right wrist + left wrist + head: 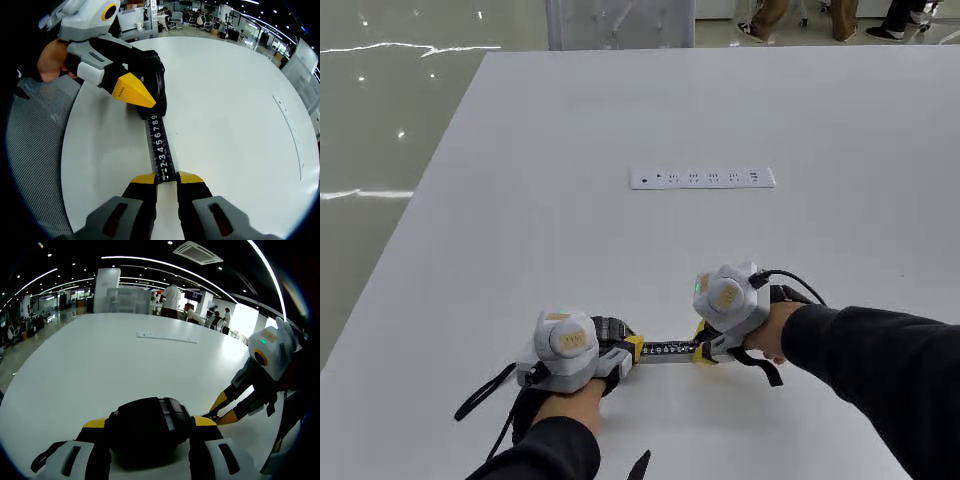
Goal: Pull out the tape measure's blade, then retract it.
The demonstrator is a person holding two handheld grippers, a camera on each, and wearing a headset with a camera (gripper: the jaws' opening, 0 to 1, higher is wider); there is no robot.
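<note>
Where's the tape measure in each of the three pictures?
Head view: the tape measure is low centre, held by the left gripper; its blade runs across to the right gripper.
Left gripper view: the tape measure is bottom centre, between the jaws.
Right gripper view: the tape measure is upper left of centre, with the blade coming down to the jaws.
Shared landmark: the white power strip on the table.
</note>
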